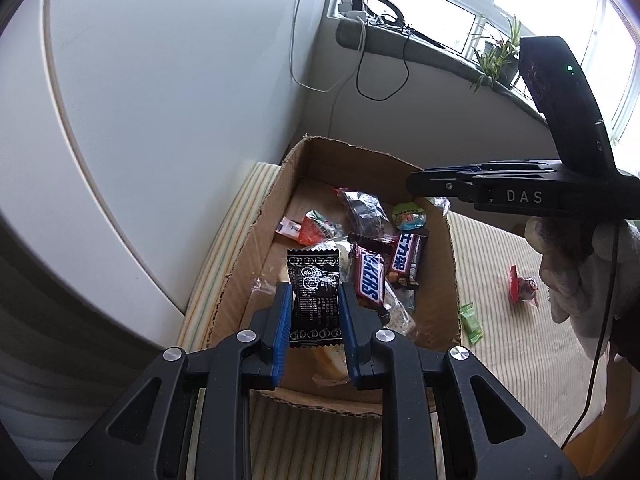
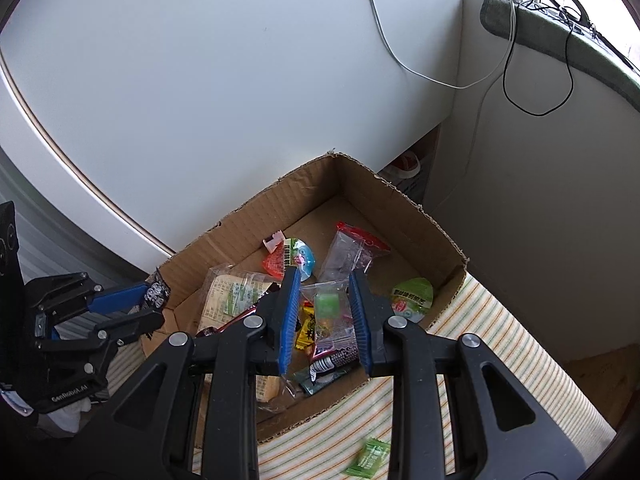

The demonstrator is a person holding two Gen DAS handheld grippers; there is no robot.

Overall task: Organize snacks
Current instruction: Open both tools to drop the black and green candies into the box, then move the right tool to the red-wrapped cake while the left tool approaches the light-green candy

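Observation:
An open cardboard box [image 1: 236, 268] lies on a striped cloth and holds several snacks, among them a Snickers bar [image 1: 370, 278]. My left gripper [image 1: 315, 292] is shut on a black printed packet [image 1: 316, 300] and holds it over the near part of the box. In the right wrist view the left gripper [image 2: 154, 300] shows at the box's left rim [image 2: 256, 208] with the black packet [image 2: 158, 290] in it. My right gripper [image 2: 325, 280] is above the box, shut on a clear packet with a green candy [image 2: 328, 308].
A green packet [image 1: 471, 322] and a red packet [image 1: 522, 286] lie on the striped cloth [image 1: 500, 340] right of the box. The green packet [image 2: 368, 458] also shows in the right wrist view. A white wall stands behind the box, with cables and a windowsill with a plant [image 1: 496, 60].

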